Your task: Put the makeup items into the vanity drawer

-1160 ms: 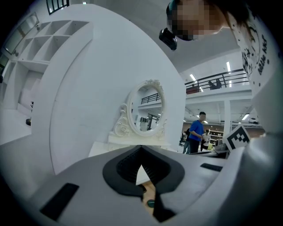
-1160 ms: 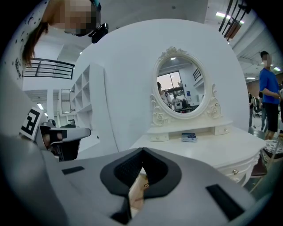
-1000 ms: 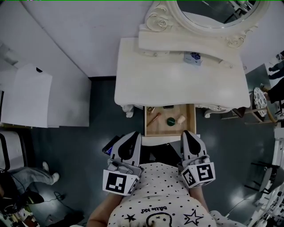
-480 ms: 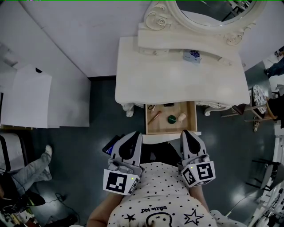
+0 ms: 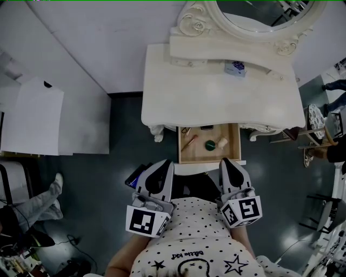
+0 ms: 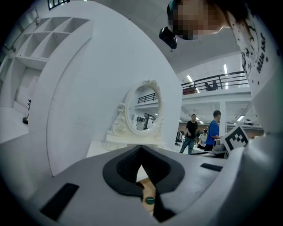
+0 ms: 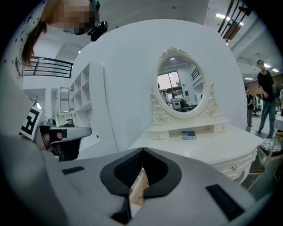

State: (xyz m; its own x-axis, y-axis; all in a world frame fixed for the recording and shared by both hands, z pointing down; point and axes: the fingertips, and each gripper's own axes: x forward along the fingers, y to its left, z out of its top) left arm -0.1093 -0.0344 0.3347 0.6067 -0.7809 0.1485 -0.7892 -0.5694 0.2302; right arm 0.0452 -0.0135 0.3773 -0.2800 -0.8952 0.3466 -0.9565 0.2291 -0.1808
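The vanity's wooden drawer (image 5: 234, 145) stands pulled open under the white top (image 5: 216, 97). In it lie a slim brush (image 5: 188, 143), a green round pot (image 5: 209, 145), a beige piece (image 5: 221, 143) and a small dark item (image 5: 205, 128). My left gripper (image 5: 166, 163) and right gripper (image 5: 225, 161) are held close to the person's body, just short of the drawer's front. Both are shut with nothing in them. Through the slit of the left gripper (image 6: 143, 190) I see the green pot (image 6: 150, 200). The right gripper (image 7: 131, 194) shows drawer wood behind its tips.
A small blue box (image 5: 234, 67) lies on the vanity top below the oval mirror (image 5: 259, 16). A white panel (image 5: 35, 116) stands at the left. A bystander's leg (image 5: 32, 203) is at the lower left, and racks and people (image 5: 330, 124) at the right.
Both grippers and the drawer's items stay as they were. The bystander's leg at the lower left has shifted, and people at the right edge have moved.
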